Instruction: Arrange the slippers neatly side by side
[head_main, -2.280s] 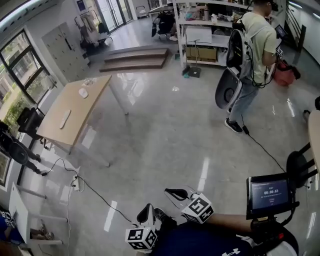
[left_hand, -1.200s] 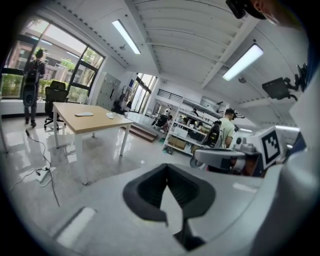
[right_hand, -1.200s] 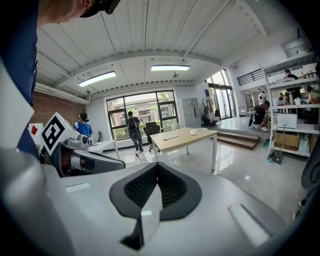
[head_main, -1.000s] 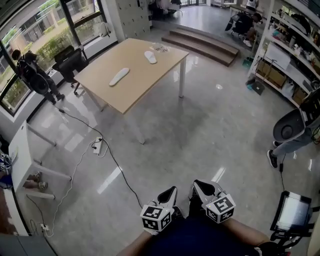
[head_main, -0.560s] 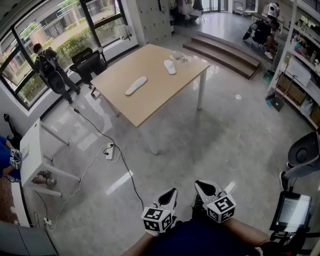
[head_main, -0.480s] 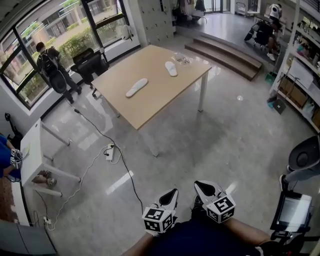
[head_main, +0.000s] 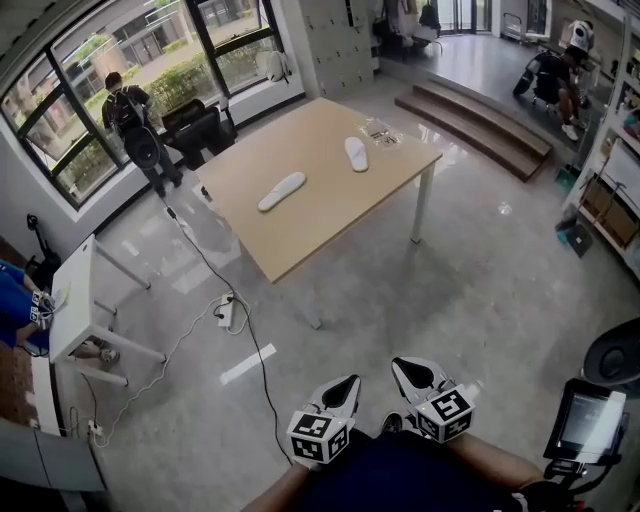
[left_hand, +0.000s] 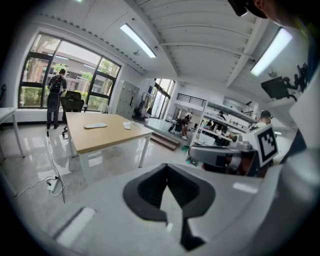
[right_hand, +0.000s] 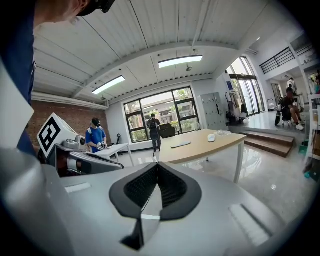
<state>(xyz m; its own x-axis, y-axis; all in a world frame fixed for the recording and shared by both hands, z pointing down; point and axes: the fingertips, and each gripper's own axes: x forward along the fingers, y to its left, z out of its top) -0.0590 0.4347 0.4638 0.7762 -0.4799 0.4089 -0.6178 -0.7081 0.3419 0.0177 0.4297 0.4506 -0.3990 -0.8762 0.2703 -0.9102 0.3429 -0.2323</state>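
Not begun: near slipper (head_main: 281, 191) and far slipper (head_main: 356, 154) lie well apart on the counter (head_main: 300, 228); left gripper (head_main: 343, 385) and right gripper (head_main: 409, 369), jaws pressed together, empty, hang short of it

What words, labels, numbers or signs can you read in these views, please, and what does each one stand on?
No text can be read in any view.
Left hand-held gripper and right hand-held gripper: black-and-white square marker patterns only, no letters or digits.
Screen at the lower right of the head view: lit, but too blurred to read.
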